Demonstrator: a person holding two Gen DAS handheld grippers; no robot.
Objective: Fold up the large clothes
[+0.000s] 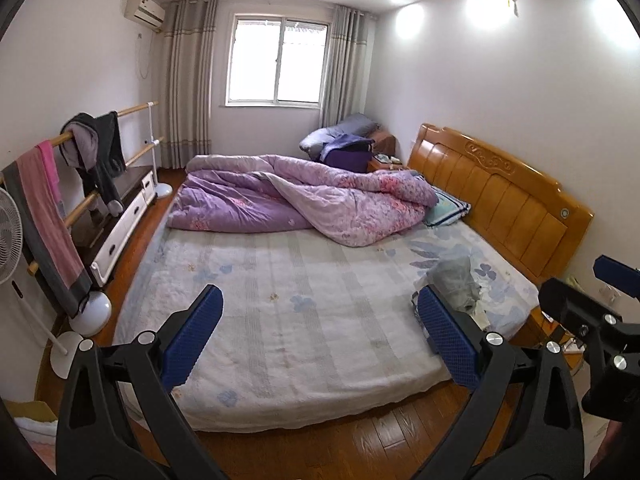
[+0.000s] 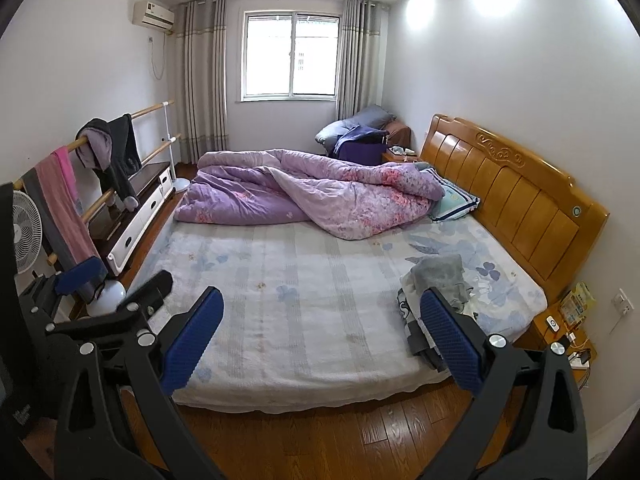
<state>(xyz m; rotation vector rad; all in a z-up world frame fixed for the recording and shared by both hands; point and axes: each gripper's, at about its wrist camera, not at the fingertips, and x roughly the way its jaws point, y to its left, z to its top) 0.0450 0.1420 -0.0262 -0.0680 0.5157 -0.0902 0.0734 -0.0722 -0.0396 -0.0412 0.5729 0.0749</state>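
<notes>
A small pile of grey and patterned clothes (image 2: pixel 438 286) lies on the near right part of the bed (image 2: pixel 304 320), close to the wooden headboard (image 2: pixel 516 196); the left wrist view shows this clothes pile (image 1: pixel 456 282) behind my right finger. My left gripper (image 1: pixel 320 300) hangs open above the bed's near edge with nothing between its blue pads. My right gripper (image 2: pixel 320 300) is open too, held at the same height with nothing in it. Each gripper appears at the edge of the other's view.
A crumpled purple quilt (image 2: pixel 304 196) fills the far half of the bed, with a pillow (image 2: pixel 454 200) by the headboard. A rail (image 2: pixel 96 168) with hung clothes, a fan (image 2: pixel 26 232) and a low cabinet (image 2: pixel 136 208) line the left wall. A nightstand (image 2: pixel 564 328) stands at right.
</notes>
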